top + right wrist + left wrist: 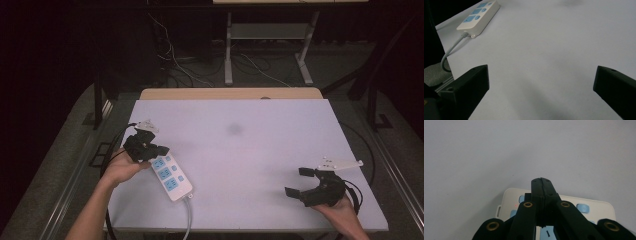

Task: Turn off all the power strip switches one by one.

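So there's a white power strip (pixel 171 177) with blue sockets lying flat near the front left of the pale tabletop (pixel 250 150), angled a bit, with its grey cord (pixel 188 220) running off the near edge. The left tool (pixel 159 150) sits right at the far end of the strip, and its jaws are pressed completely together with nothing between them. In the left gripper view the closed tips (pixel 541 182) hang just over the end of the strip (pixel 599 207), above the blue buttons. Honestly I can't tell from these angles whether the tips actually touch the plastic or just hover over it.

The right tool (pixel 300 182) is way over at the front right of the tabletop, well apart from the strip, with its jaws spread wide and empty. In the right gripper view the strip (pixel 477 16) sits off in the top left corner, cord (pixel 451 53) curling down over the tabletop edge, and plain tabletop lies between the two black jaws.
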The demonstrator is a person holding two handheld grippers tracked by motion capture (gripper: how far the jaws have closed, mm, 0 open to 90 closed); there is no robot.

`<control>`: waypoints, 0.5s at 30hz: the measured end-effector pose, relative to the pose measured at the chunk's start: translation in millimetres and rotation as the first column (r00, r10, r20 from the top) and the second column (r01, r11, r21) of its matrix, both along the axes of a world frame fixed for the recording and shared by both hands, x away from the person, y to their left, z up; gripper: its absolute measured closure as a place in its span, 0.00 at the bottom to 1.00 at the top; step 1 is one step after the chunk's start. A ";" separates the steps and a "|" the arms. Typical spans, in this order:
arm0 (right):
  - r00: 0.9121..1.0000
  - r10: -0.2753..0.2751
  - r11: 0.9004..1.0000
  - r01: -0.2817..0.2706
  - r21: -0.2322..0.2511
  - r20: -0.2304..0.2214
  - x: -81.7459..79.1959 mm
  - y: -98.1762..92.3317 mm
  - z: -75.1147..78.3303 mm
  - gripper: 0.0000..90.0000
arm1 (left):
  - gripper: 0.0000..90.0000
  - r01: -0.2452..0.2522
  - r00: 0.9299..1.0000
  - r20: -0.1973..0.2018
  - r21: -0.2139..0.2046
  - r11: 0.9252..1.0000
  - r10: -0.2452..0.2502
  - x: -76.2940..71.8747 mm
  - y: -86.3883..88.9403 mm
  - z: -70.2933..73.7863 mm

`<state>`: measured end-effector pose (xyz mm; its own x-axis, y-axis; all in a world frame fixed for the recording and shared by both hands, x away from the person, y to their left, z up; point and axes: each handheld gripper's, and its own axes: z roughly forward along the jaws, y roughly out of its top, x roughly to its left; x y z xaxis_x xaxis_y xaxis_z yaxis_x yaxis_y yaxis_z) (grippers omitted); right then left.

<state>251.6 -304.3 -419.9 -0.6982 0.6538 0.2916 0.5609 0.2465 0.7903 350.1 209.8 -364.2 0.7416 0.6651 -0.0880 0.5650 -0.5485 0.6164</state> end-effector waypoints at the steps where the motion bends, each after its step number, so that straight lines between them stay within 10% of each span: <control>1: 1.000 0.000 1.000 0.000 0.000 0.000 0.0 0.1 0.0 0.00 | 0.99 -0.006 1.000 -0.001 0.002 1.000 0.006 1.9 0.6 -1.5; 15: 1.000 -0.002 1.000 0.002 -0.002 0.001 0.2 -1.2 -0.1 0.00 | 0.99 -0.019 1.000 -0.016 0.018 1.000 0.019 13.3 1.3 -10.1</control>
<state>251.8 -305.5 -419.9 -0.6974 0.6556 0.2896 0.5603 0.2467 0.7907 363.5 211.1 -374.3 0.7274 0.6805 -0.0881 0.5852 -0.5482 0.5975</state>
